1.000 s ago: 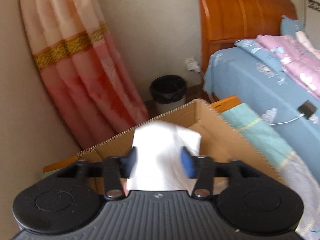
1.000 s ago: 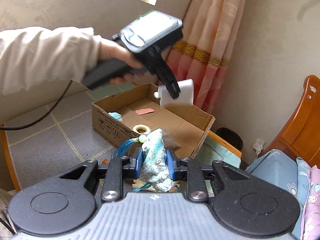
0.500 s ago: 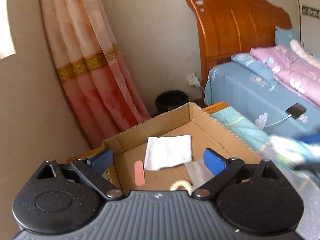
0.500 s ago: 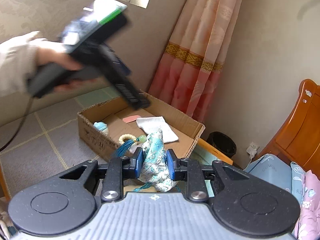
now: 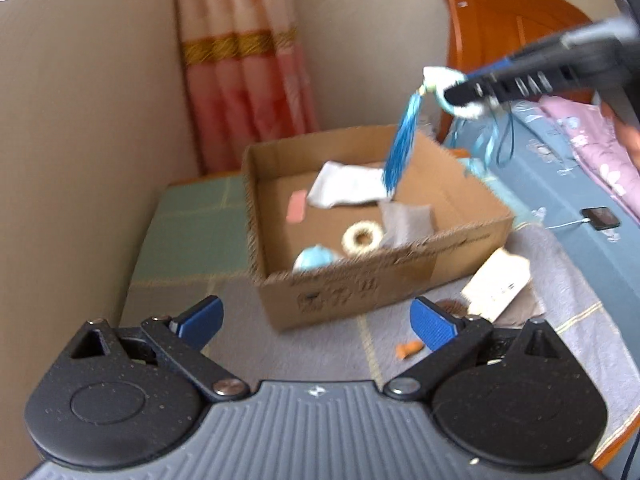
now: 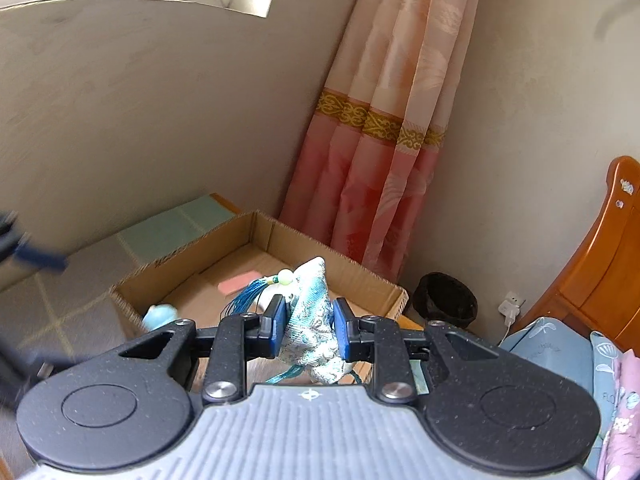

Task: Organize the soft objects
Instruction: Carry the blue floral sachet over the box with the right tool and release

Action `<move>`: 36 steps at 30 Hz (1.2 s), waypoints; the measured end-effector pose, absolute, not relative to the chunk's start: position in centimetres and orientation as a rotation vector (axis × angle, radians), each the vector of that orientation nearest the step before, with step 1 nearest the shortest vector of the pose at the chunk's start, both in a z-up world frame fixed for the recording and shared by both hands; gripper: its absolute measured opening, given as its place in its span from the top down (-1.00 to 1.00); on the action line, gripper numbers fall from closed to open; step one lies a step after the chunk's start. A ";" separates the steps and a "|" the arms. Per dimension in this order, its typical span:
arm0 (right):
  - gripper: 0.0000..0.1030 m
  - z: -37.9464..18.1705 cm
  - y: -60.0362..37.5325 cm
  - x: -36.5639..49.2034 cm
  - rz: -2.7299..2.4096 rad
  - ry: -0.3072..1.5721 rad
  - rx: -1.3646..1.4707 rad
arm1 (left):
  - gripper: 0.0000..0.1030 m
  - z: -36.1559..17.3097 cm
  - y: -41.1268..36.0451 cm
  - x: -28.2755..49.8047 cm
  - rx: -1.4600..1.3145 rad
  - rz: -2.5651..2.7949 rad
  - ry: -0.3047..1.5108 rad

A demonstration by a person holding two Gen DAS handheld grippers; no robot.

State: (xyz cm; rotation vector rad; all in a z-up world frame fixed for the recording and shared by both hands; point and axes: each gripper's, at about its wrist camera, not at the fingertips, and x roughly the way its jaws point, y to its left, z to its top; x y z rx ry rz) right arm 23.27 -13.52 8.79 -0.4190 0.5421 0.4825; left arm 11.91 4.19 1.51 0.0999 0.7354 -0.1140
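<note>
Right tongs (image 6: 308,330) pinching the brocade pouch (image 6: 314,320) upright, tassel (image 5: 402,148) hanging down, directly above the far right part of the cardboard box (image 5: 360,280), and left tongs (image 5: 316,320) spread empty, low before its near wall, thus farther.

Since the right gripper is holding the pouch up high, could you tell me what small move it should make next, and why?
Probably lower the right gripper toward the box before letting go. Its jaws are shut on the pouch, which hangs in the air over the box's open top, its tassel dangling. The cloth and ring already lie inside, and the left gripper is open and empty.
</note>
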 end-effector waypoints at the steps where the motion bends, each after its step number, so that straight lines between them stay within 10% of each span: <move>1: 0.43 8.7 -13.2 24.1 0.477 0.549 -0.408 | -0.93 1.2 4.4 11.4 0.099 -0.087 0.736; 16: 0.41 5.6 -10.6 34.0 0.373 0.704 -0.267 | -0.93 0.7 6.2 9.6 0.042 0.004 0.736; 22: -0.77 3.9 -10.3 35.2 0.290 0.728 -0.247 | -0.93 0.7 6.9 9.2 0.032 0.026 0.740; 36: -0.98 4.8 -13.0 28.7 0.282 0.670 -0.183 | -0.93 0.6 5.8 8.6 0.047 -0.011 0.735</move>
